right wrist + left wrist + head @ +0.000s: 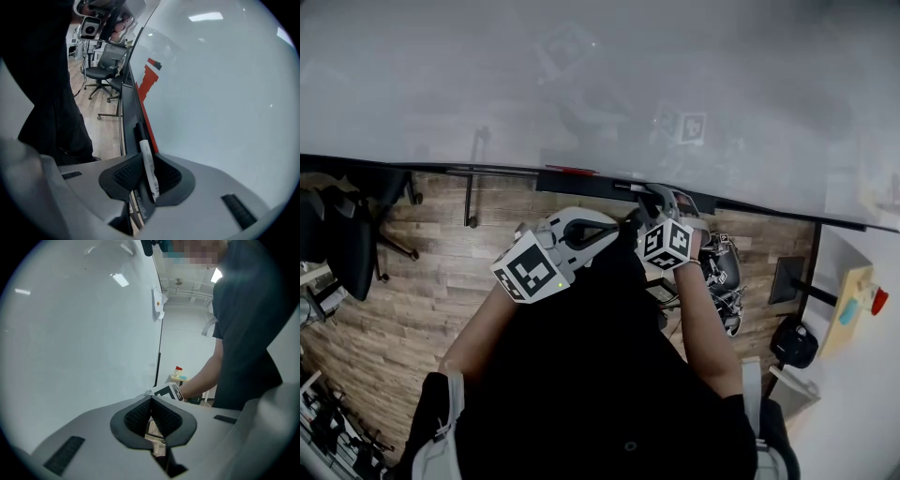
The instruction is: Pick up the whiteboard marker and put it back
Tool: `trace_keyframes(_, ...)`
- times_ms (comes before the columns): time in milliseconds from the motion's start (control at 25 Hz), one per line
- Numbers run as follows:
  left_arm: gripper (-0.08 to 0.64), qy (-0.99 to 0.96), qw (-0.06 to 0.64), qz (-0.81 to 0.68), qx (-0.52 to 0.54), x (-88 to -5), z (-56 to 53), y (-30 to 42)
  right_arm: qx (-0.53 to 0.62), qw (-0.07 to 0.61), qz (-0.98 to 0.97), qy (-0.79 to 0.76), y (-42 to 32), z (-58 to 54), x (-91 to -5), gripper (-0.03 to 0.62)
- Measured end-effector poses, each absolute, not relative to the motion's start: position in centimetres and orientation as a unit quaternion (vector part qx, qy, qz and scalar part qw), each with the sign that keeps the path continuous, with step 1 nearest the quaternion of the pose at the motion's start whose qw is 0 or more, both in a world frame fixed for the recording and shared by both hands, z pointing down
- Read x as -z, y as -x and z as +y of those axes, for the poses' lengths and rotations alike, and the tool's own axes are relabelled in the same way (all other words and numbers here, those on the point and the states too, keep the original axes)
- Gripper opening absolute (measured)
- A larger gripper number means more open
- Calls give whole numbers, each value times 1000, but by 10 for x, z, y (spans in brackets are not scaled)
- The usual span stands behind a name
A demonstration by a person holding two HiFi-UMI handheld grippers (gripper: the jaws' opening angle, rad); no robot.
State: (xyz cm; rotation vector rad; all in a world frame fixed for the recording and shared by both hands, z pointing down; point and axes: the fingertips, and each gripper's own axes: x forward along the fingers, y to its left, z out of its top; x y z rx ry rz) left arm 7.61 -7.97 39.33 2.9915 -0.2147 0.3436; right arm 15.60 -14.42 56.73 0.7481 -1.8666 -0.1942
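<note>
the right claw (pixel 147 158) had its jaws closed onto the whiteboard marker (pixel 150 177), the white barrel pinched between the ribbed pads (pixel 123 174) and the black cap end sticking out ahead of the claw, in line with the dark tray (pixel 127 117) that ran straight on from its tips. the whiteboard (pixel 225 93) stood close on the claw's right, a red object (pixel 146 80) lay further ahead along the board's foot, and the wooden floor (pixel 101 112) with office chairs (pixel 101 70) lay off to its left. i could not tell whether the marker touched the tray or hung just over it, so by my reading the step in hand was the handling right at the tray: either the lift off it or the setting back. either way the next move called for a steady squeeze and a short travel square to the tray, the barrel held parallel to it so it would not roll over the lip once the jaws let go. the right forearm (pixel 705 323) reached forward to the tray, the claw's cube (pixel 667 243) facing up. the left claw (pixel 151 401) was held on the right claw's left and nearer the body, jaws together at the tips and empty, only floor showing through the slit behind them, its tips pointing toward the right claw's cube
</note>
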Motion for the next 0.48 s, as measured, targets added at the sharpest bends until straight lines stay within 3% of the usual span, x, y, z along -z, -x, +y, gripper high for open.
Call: trace_keyframes(480, 12, -990, 61, -64, -112, -393, -77, -79, 83, 523, -792, -303, -151, -134, -560, 72)
